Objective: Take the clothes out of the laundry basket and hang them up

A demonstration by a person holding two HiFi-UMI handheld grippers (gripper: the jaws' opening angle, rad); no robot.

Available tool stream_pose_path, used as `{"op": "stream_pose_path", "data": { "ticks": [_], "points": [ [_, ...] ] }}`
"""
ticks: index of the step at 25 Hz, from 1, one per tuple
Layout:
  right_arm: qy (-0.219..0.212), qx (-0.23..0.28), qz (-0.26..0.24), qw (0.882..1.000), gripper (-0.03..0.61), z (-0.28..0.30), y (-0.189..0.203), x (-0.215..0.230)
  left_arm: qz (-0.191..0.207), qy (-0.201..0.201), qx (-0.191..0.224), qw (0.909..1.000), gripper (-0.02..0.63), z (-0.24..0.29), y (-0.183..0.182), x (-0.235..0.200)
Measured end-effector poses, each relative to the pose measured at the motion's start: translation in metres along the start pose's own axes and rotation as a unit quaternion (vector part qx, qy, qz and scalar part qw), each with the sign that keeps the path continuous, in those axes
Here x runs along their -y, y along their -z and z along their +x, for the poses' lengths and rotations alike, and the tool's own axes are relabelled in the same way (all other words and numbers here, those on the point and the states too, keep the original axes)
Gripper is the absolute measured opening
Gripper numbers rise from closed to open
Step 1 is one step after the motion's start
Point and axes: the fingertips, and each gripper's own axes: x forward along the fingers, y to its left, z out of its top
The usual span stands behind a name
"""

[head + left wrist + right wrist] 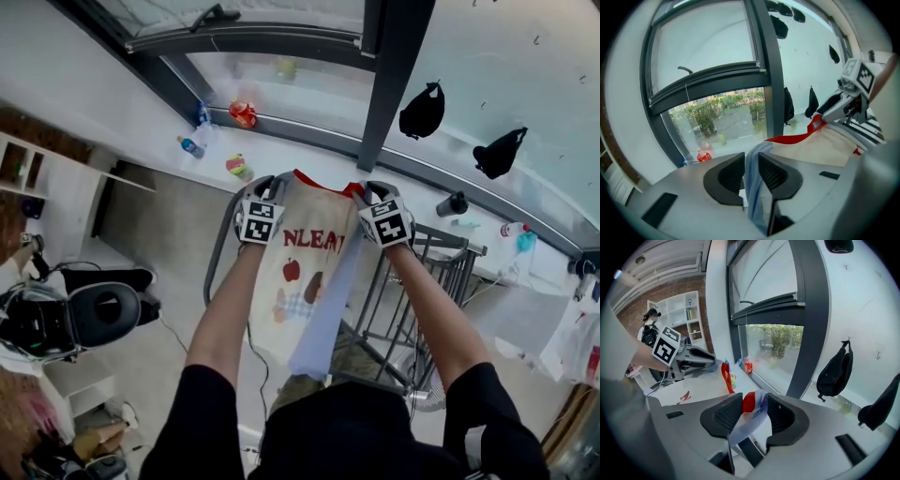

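Beside the window (272, 84), the limp, light shirt (300, 281) was clamped at its shoulder by the left hand-held gripper (751, 159). The right hand-held gripper (755, 401) was held open around it.

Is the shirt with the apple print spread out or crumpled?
Spread out: the shirt hangs flat, with its letters and apple print plainly showing.

A big window (272, 80) with a dark frame (389, 75) lets in daylight. Green trees (726, 110) show outside. Bottles (191, 146) sit on the white sill (300, 152). Two black bags (422, 111) hang on the white wall (525, 75). A white shelf (28, 164) stands by a brick wall (670, 291). The floor (178, 234) is grey.
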Motion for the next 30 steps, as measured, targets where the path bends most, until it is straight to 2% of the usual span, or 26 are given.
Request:
{"op": "stream_pose_path", "data": {
  "ticks": [1,4,10,14,19,22,26,30],
  "points": [
    [-0.001,0.002,0.008,1.0,0.148,-0.001,0.0,0.0,-0.004,0.002,-0.001,1.0,0.091,-0.002,0.0,-0.001],
    [-0.003,0.017,0.05,0.999,0.19,-0.01,-0.007,0.005,-0.017,0.006,0.004,0.9998,0.149,-0.013,-0.006,-0.008],
    [0.0,0.045,0.111,0.993,0.207,-0.045,-0.021,0.018,-0.017,0.011,0.027,0.9994,0.155,-0.046,-0.016,-0.006],
    [0.008,0.064,0.116,0.991,0.207,-0.078,-0.031,0.012,-0.033,0.021,0.059,0.9975,0.155,-0.081,-0.031,0.005],
    [0.017,0.088,0.116,0.989,0.207,-0.128,-0.033,-0.02,-0.041,0.026,0.107,0.9931,0.153,-0.143,-0.045,0.021],
    [0.021,0.103,0.115,0.988,0.207,-0.164,-0.03,-0.049,-0.051,0.035,0.146,0.9874,0.143,-0.192,-0.053,0.031],
    [0.031,0.132,0.117,0.984,0.206,-0.226,-0.009,-0.091,-0.063,0.078,0.207,0.9732,0.126,-0.268,-0.065,0.063],
    [0.039,0.144,0.121,0.981,0.154,-0.285,0.025,-0.141,-0.038,0.125,0.243,0.9611,0.064,-0.347,-0.06,0.101]
  ]
}}
